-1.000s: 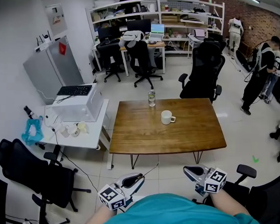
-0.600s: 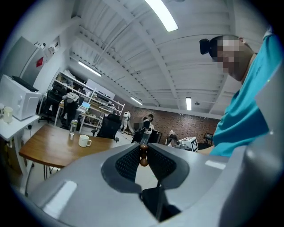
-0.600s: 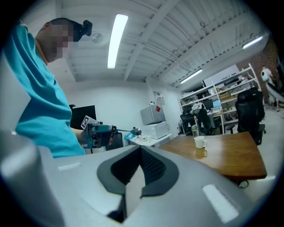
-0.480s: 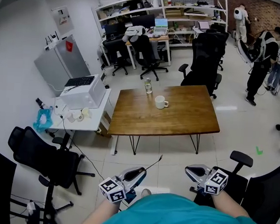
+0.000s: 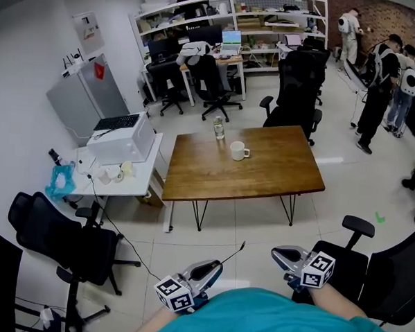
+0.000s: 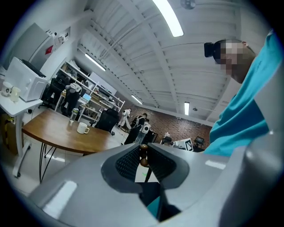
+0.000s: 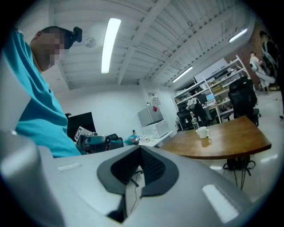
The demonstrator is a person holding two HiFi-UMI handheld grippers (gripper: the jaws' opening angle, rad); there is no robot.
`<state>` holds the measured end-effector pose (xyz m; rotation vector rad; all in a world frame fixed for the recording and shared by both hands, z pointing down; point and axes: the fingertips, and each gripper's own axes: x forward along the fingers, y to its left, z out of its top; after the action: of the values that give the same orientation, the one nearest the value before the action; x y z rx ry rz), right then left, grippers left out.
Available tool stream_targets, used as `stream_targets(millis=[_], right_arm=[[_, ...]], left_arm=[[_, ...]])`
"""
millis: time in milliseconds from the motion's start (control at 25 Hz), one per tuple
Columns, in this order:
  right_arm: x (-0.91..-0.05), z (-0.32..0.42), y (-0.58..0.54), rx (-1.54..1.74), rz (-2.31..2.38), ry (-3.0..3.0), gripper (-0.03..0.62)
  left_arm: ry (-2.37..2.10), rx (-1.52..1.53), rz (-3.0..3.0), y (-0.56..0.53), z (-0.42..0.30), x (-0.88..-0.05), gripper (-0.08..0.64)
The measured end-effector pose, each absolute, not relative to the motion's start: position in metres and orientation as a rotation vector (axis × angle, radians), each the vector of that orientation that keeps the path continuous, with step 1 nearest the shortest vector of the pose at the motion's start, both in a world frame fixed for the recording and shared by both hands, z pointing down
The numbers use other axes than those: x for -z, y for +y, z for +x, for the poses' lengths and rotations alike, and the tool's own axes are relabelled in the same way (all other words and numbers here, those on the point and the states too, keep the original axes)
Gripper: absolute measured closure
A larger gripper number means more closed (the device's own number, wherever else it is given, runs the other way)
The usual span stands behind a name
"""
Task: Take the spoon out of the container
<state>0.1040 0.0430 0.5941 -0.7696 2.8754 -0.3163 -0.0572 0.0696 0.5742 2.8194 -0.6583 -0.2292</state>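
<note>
A white mug (image 5: 239,150) stands on the brown wooden table (image 5: 262,178), far ahead of both grippers. My left gripper (image 5: 216,266) is held low by the person's teal shirt. It is shut on a thin dark spoon handle (image 5: 232,254) that sticks out forward and up. In the left gripper view the handle's brown beaded end (image 6: 143,155) sits pinched between the pads of the left gripper (image 6: 143,148). My right gripper (image 5: 276,252) hovers level with it, shut, nothing between its jaws. The right gripper view shows the right gripper (image 7: 140,150) and the mug (image 7: 203,132) far off.
A water bottle (image 5: 218,128) stands behind the mug. Black office chairs (image 5: 65,241) sit left and right (image 5: 368,274) of me. A white side table (image 5: 123,182) with a printer is left of the wooden one. People (image 5: 374,94) stand at the far right.
The view has pulled back from the table and shifted slightly. Both grippers stay by the shirt; the left one sank a little, still holding the spoon.
</note>
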Motion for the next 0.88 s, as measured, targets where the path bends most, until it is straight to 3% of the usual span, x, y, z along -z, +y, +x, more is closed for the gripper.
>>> stream_targets(millis=[440,880], right_arm=[[-0.598,0.031,0.007,0.299,-0.780,2.866,0.592],[-0.596,0.028,0.008,0.246,-0.769,2.905,0.592]], left_arm=[[-0.664,0.319,2.850,0.039,-0.134,-0.575,0.512],[-0.671,0.341,2.833,0.036,-0.136,-0.570,0.511]])
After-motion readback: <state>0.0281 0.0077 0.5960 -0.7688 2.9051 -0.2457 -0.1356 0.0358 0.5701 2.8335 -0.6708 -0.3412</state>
